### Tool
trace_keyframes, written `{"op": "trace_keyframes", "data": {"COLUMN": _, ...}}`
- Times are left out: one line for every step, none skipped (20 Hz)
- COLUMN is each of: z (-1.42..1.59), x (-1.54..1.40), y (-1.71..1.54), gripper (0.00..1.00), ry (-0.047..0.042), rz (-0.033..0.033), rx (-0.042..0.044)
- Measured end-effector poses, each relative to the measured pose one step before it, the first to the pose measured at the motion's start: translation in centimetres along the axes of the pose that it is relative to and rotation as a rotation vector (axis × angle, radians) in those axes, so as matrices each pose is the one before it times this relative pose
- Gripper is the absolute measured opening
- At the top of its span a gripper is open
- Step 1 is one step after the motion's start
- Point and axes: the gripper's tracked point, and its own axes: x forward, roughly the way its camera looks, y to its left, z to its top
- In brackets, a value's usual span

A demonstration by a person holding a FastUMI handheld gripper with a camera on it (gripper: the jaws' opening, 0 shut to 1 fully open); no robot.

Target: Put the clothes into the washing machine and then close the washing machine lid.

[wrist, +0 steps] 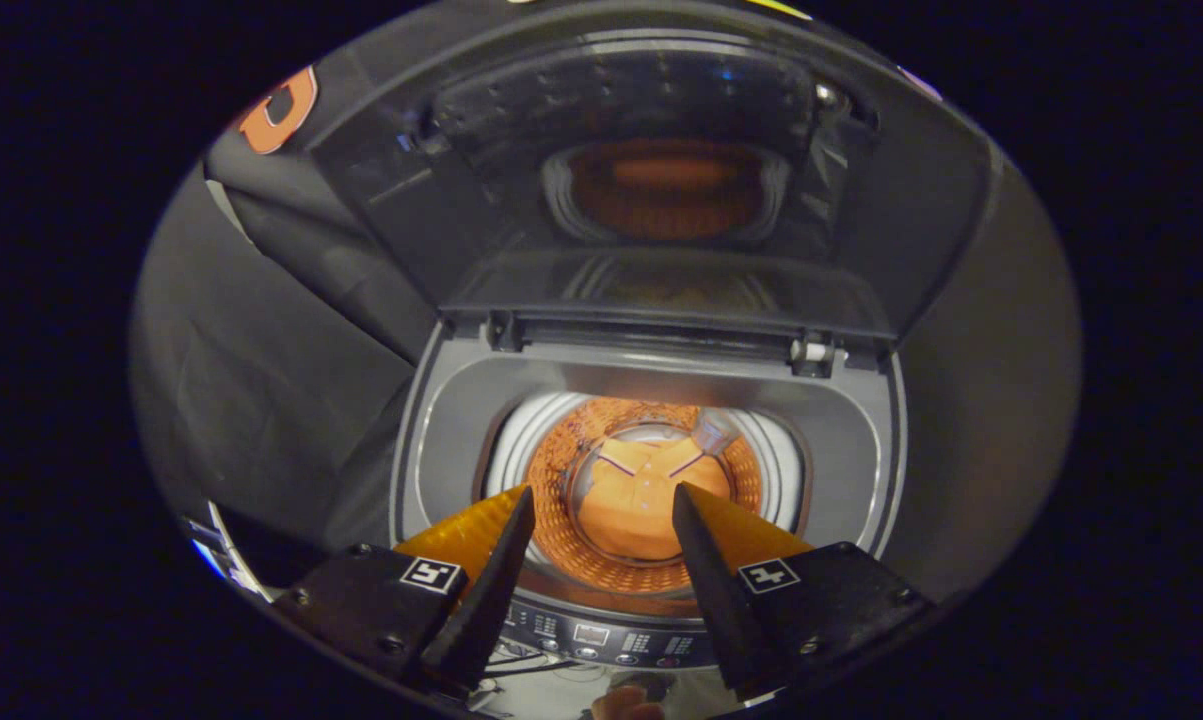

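I look down into a top-loading washing machine (441,440) whose lid (651,190) stands raised and tilted back beyond the tub. An orange shirt with a collar (636,490) lies at the bottom of the drum (561,540). My gripper (601,500) hovers above the front of the machine, open, with nothing between its fingers. The shirt shows in the gap between the fingertips, well below them.
The machine's control panel (611,635) runs along its front edge, under the fingers. Black cloth walls close in on the left and behind the lid. A glimpse of a hand (626,700) shows below the panel.
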Motion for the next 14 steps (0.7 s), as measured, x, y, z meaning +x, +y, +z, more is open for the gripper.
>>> {"op": "trace_keyframes", "data": {"z": 0.721, "x": -1.237, "y": 0.36, "gripper": 0.86, "ry": -0.01462, "rz": 0.00534, "rx": 0.00348}}
{"op": "trace_keyframes", "data": {"z": 0.914, "x": -1.277, "y": 0.451, "gripper": 0.86, "ry": -0.01773, "rz": 0.00428, "rx": 0.00498}}
{"op": "trace_keyframes", "data": {"z": 1.234, "x": -1.417, "y": 0.327, "gripper": 0.86, "ry": -0.02162, "rz": 0.00446, "rx": 0.00471}}
{"op": "trace_keyframes", "data": {"z": 1.511, "x": -1.606, "y": 0.351, "gripper": 0.86, "ry": -0.02493, "rz": 0.0024, "rx": 0.00054}}
{"op": "trace_keyframes", "data": {"z": 1.578, "x": -1.513, "y": 0.027, "gripper": 0.86, "ry": -0.02506, "rz": -0.00085, "rx": -0.00483}}
{"op": "trace_keyframes", "data": {"z": 1.549, "x": -1.334, "y": -0.074, "gripper": 0.86, "ry": -0.02842, "rz": -0.00138, "rx": -0.00341}}
{"op": "trace_keyframes", "data": {"z": 1.901, "x": -1.354, "y": 0.041, "gripper": 0.86, "ry": -0.03127, "rz": -0.00131, "rx": -0.00164}}
{"op": "trace_keyframes", "data": {"z": 2.04, "x": -1.328, "y": 0.375, "gripper": 0.86, "ry": -0.03285, "rz": -0.00438, "rx": -0.00146}}
{"op": "trace_keyframes", "data": {"z": 1.934, "x": -1.28, "y": 0.231, "gripper": 0.86, "ry": -0.03127, "rz": -0.00018, "rx": -0.00166}}
{"op": "trace_keyframes", "data": {"z": 1.567, "x": -0.875, "y": 0.116, "gripper": 0.86, "ry": -0.02701, "rz": -0.001, "rx": -0.00199}}
{"op": "trace_keyframes", "data": {"z": 1.313, "x": -0.869, "y": -0.007, "gripper": 0.86, "ry": -0.02123, "rz": 0.00101, "rx": -0.00196}}
{"op": "trace_keyframes", "data": {"z": 0.989, "x": -0.57, "y": -0.094, "gripper": 0.86, "ry": -0.01804, "rz": -0.00263, "rx": -0.00414}}
{"op": "trace_keyframes", "data": {"z": 0.768, "x": -0.472, "y": -0.124, "gripper": 0.86, "ry": -0.01325, "rz": -0.0055, "rx": -0.00591}}
{"op": "trace_keyframes", "data": {"z": 0.526, "x": -0.152, "y": 0.035, "gripper": 0.86, "ry": -0.00691, "rz": -0.00255, "rx": -0.00411}}
